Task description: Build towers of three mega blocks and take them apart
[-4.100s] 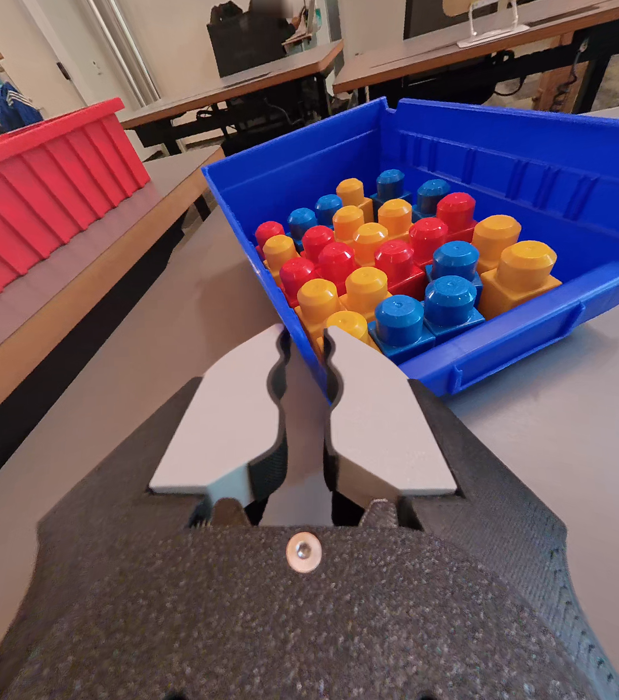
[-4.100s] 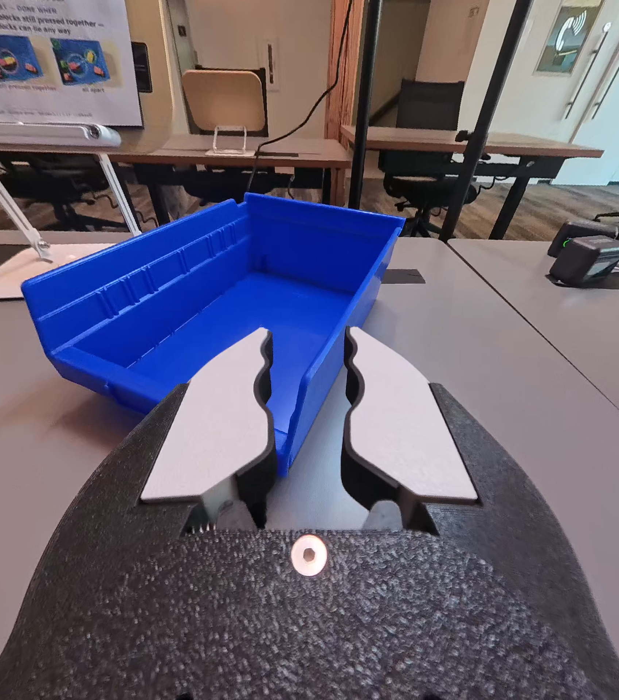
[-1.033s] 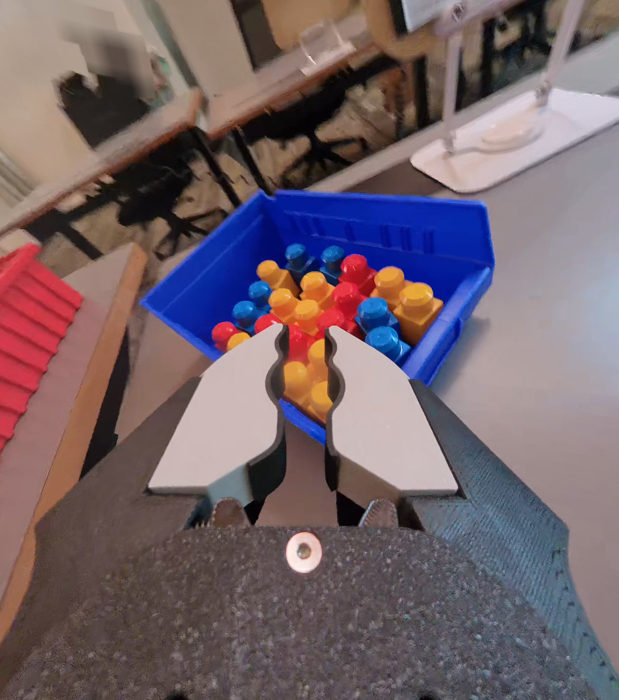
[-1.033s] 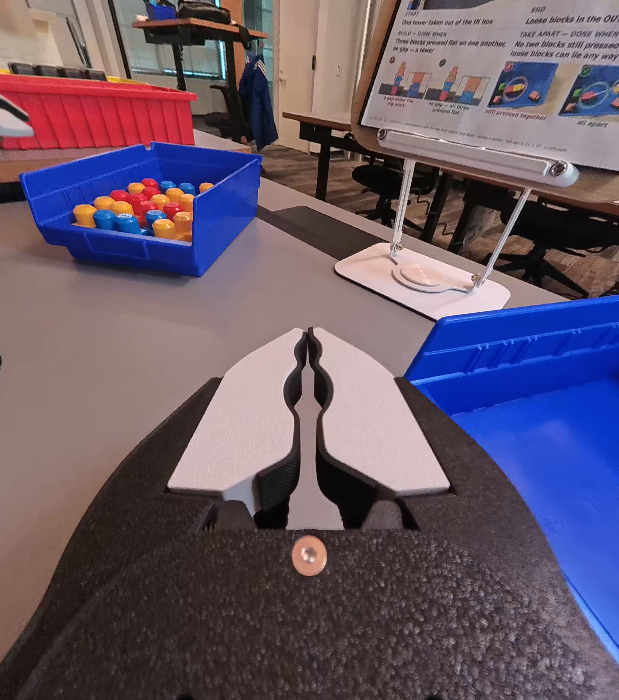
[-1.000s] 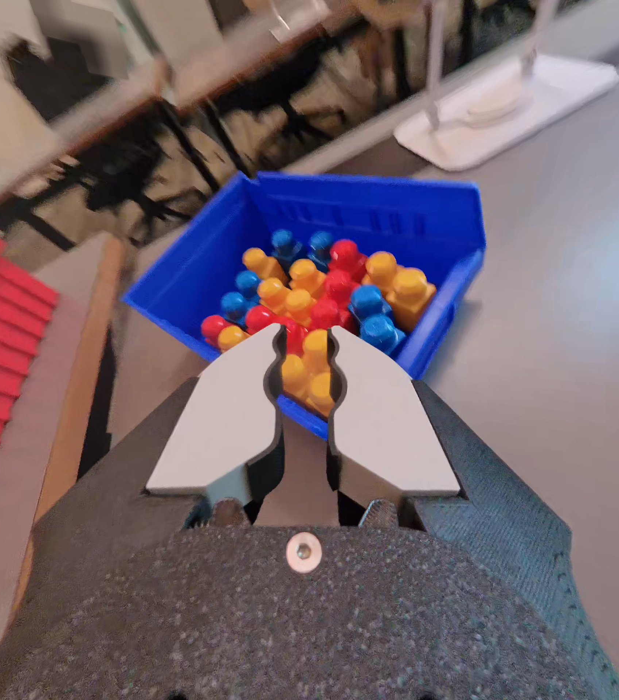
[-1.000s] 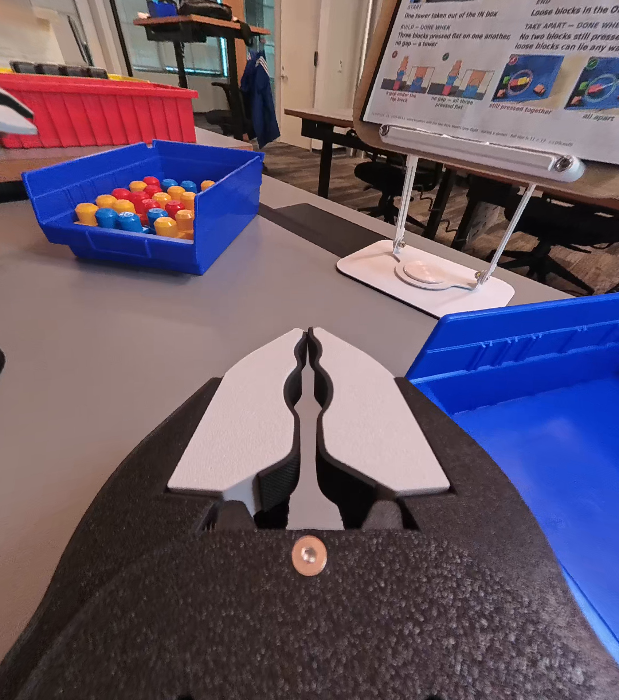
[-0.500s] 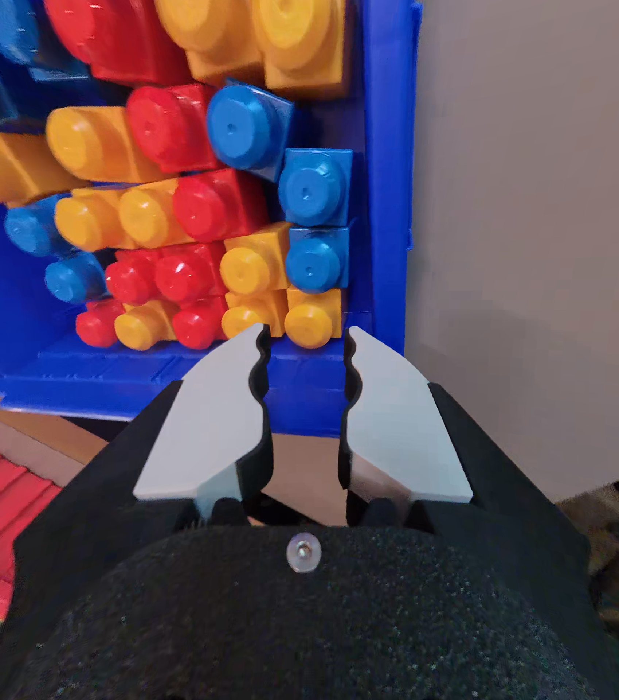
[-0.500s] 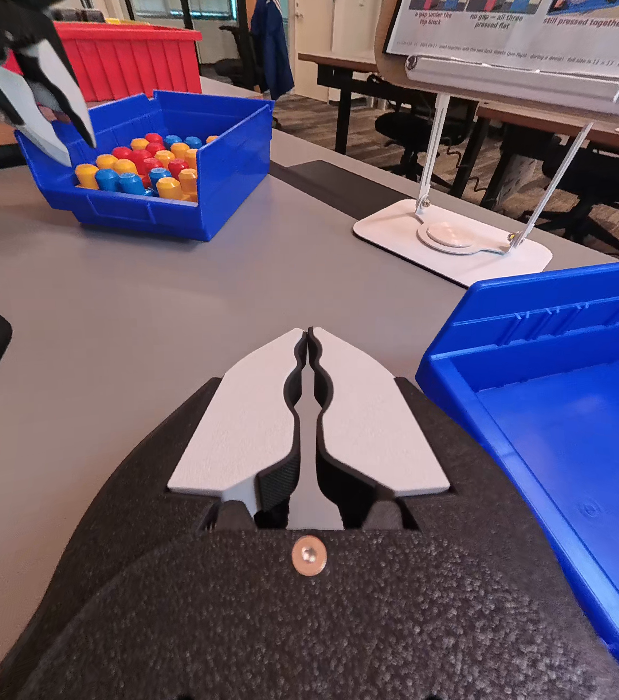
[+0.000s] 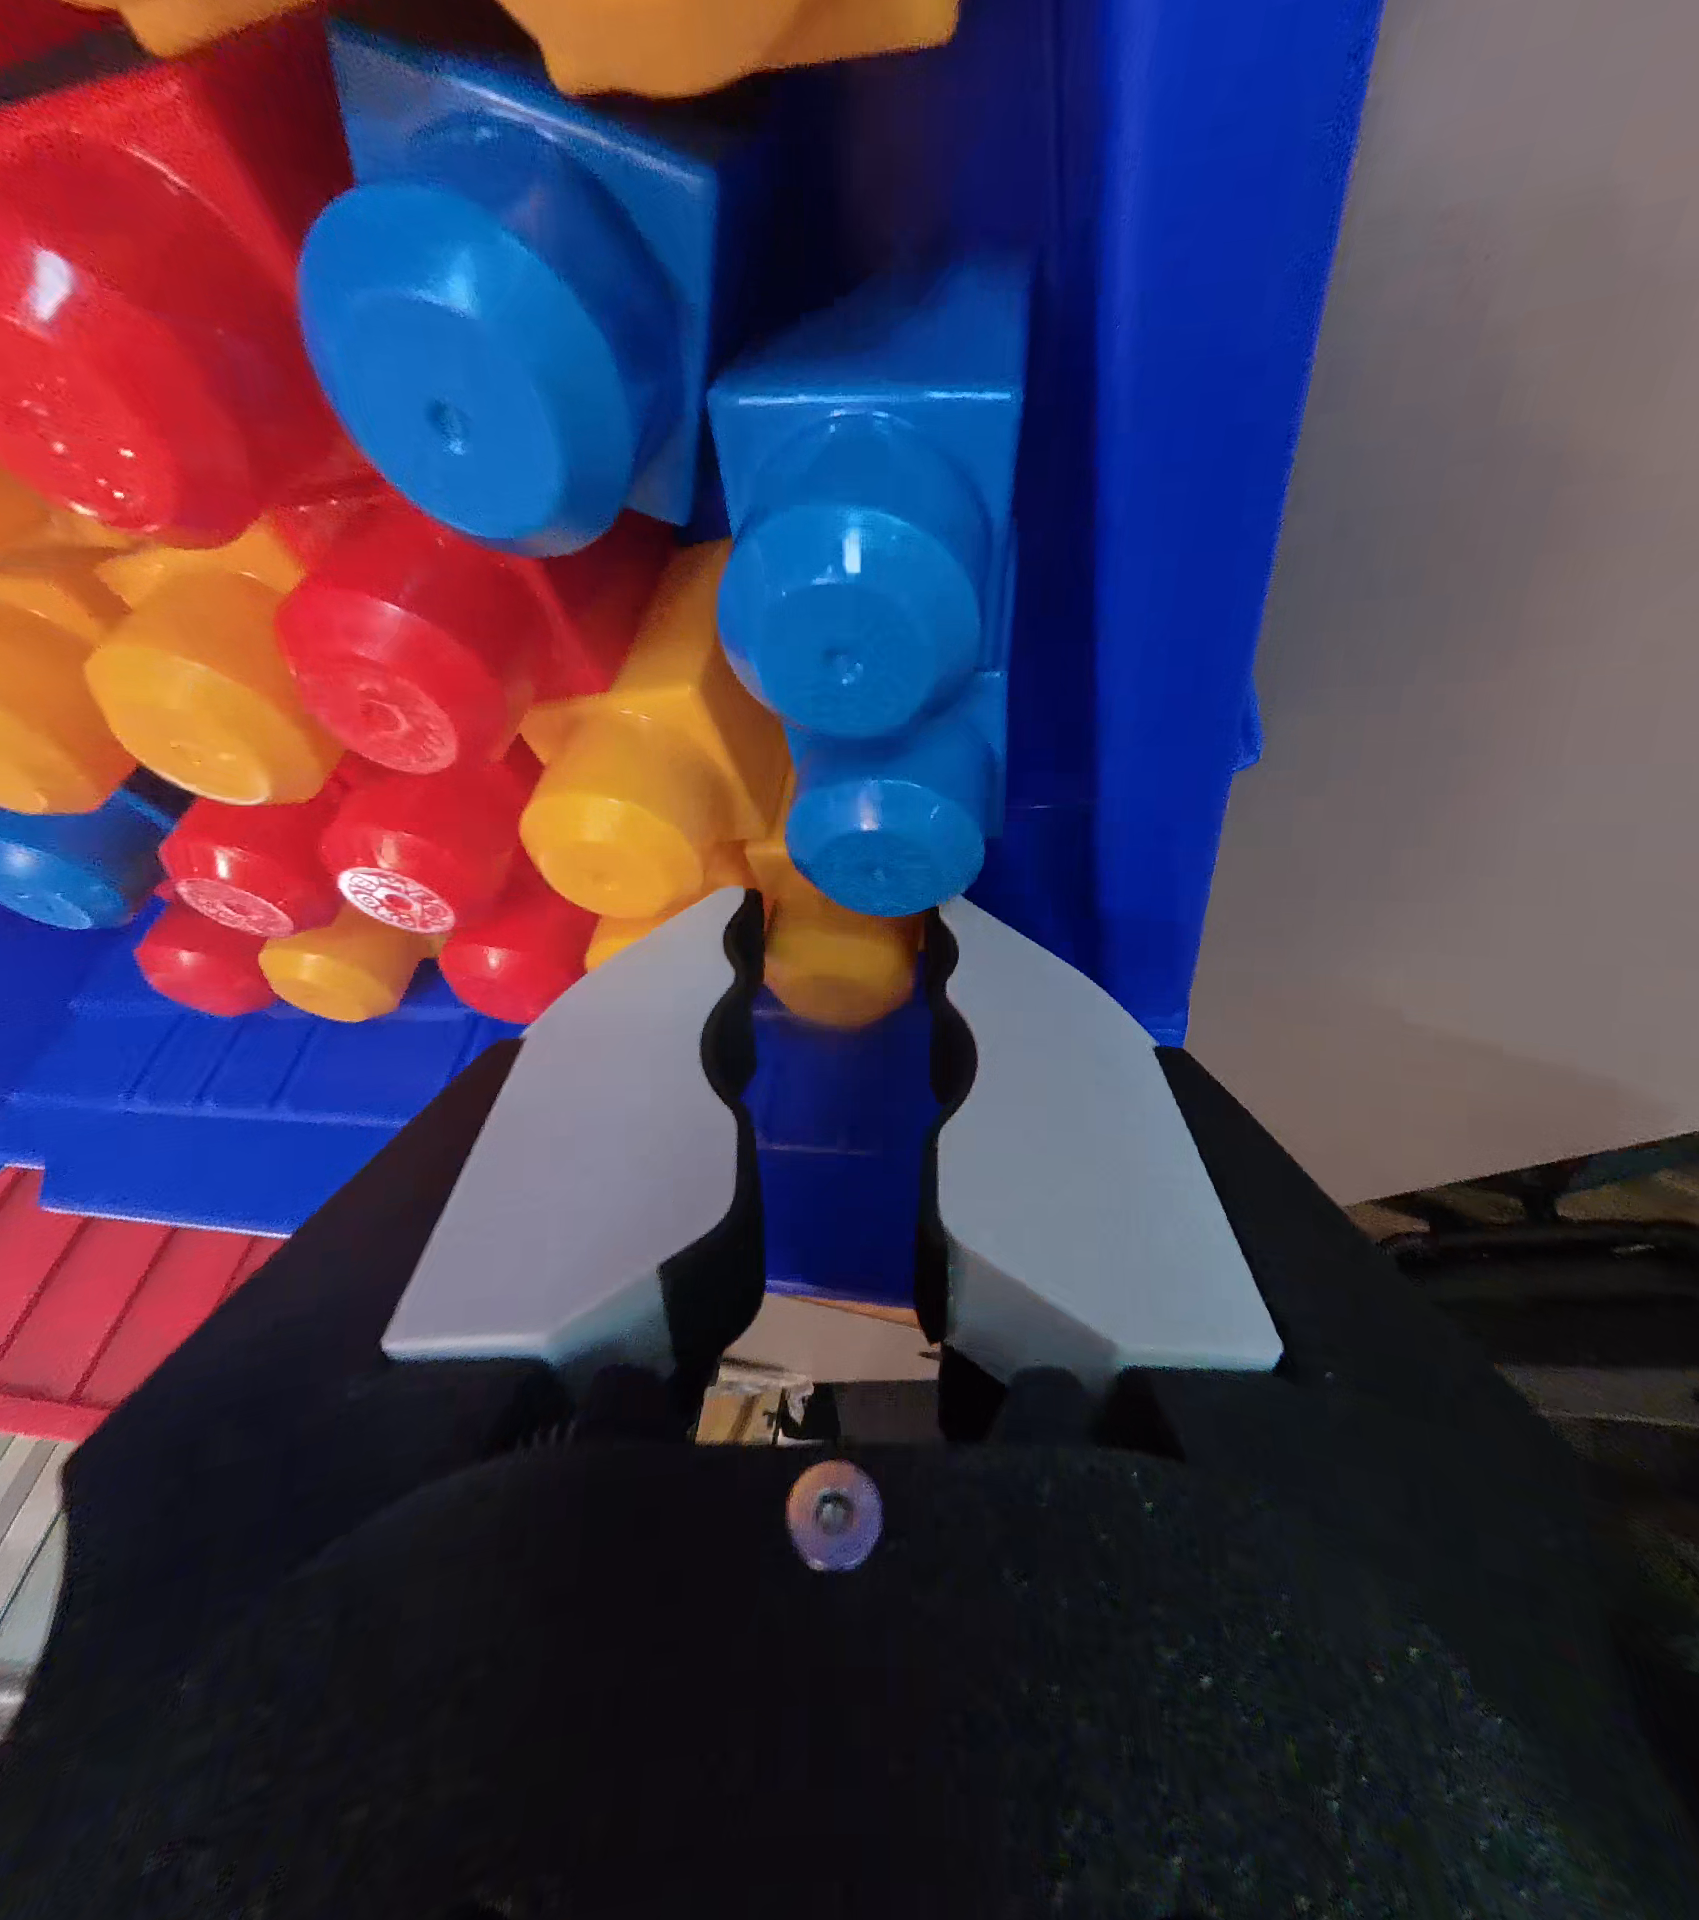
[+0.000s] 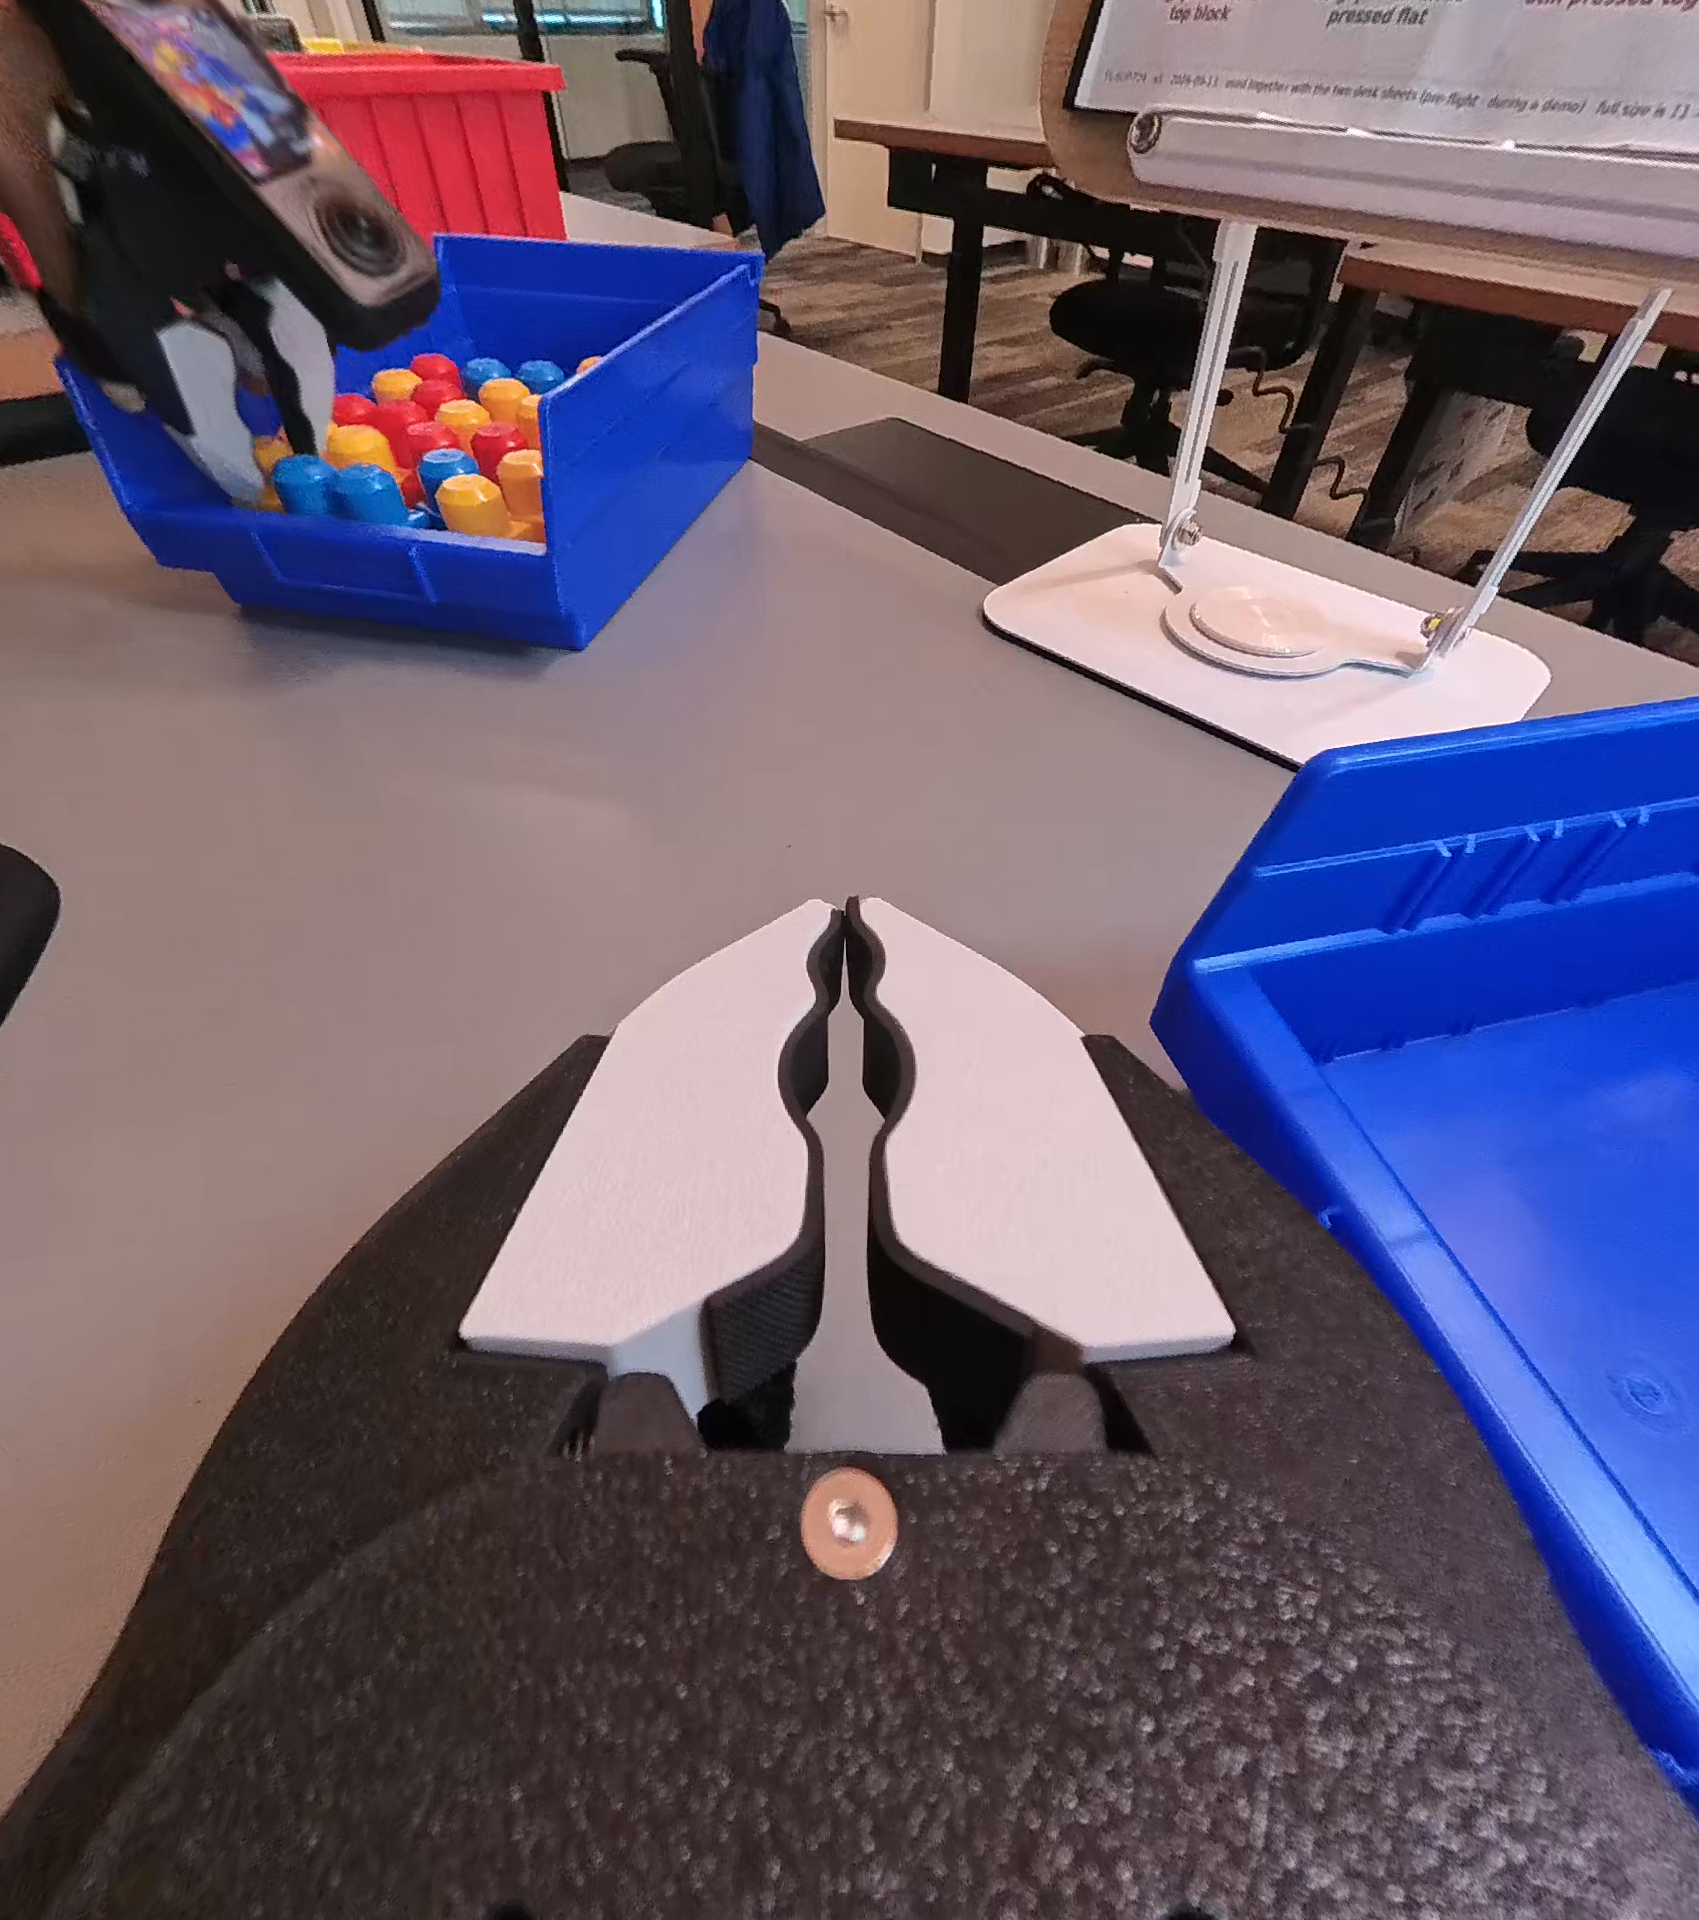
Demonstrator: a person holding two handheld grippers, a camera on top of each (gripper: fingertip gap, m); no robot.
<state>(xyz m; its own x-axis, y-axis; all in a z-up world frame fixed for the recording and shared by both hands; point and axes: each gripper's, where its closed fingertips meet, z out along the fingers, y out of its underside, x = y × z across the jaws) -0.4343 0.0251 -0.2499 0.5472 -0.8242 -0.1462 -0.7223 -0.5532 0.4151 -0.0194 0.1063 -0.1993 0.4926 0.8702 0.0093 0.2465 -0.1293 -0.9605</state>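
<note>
my left hand-held gripper [image 9: 834, 925] has dropped into the blue bin [image 9: 1167, 520], jaws open around a yellow block [image 9: 829, 971] at 12 o'clock. i should close squarely on its stud. my right hand-held gripper [image 10: 845, 914] rests closed and empty.

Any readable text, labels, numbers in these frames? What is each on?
I won't quote any writing; these are the things that bear it.
Printed sheet clipped above the white stand, right wrist view: several lines, the lowest small and blurred.
Red block studs, left wrist view: embossed round marks, too small to read.
Left gripper body, right wrist view: a pale marking, blurred.
</note>
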